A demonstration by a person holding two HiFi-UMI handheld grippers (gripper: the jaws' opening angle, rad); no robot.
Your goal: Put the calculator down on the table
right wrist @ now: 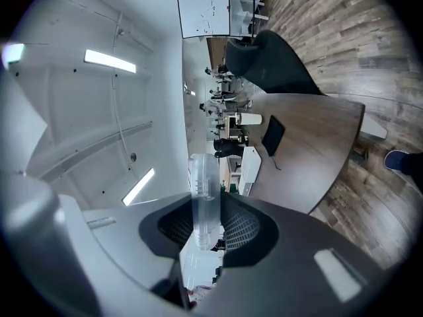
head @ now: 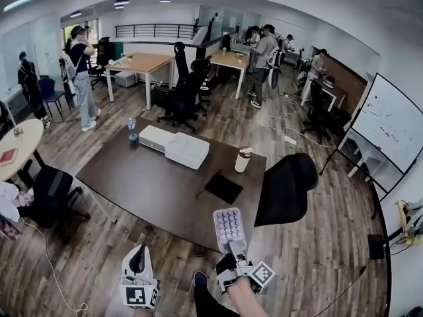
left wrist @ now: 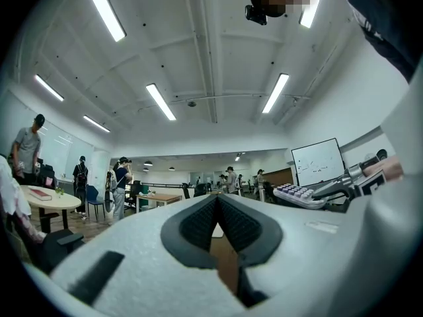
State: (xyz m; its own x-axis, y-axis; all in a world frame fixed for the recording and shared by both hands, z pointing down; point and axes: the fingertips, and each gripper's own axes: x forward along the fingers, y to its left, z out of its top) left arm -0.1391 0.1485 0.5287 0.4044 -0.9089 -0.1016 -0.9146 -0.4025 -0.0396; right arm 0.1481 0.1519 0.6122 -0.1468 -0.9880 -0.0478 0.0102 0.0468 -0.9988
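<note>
The calculator (head: 229, 226), pale grey with lilac keys, is held out flat over the near edge of the dark brown table (head: 152, 183). My right gripper (head: 232, 246) is shut on its near end. The right gripper view shows the calculator (right wrist: 203, 190) edge-on between the pads of the right gripper (right wrist: 206, 226). My left gripper (head: 137, 259) hangs lower left, short of the table; its pads meet at the tips with nothing between them. In the left gripper view, the left gripper (left wrist: 218, 207) points level at the room and the calculator (left wrist: 301, 195) shows at right.
On the table lie a black pad (head: 223, 187), two white boxes (head: 178, 147), a paper cup (head: 243, 159) and a water bottle (head: 132, 129). A black office chair (head: 285, 189) stands at the table's right end. Several people stand at desks behind. A whiteboard (head: 390, 121) stands at right.
</note>
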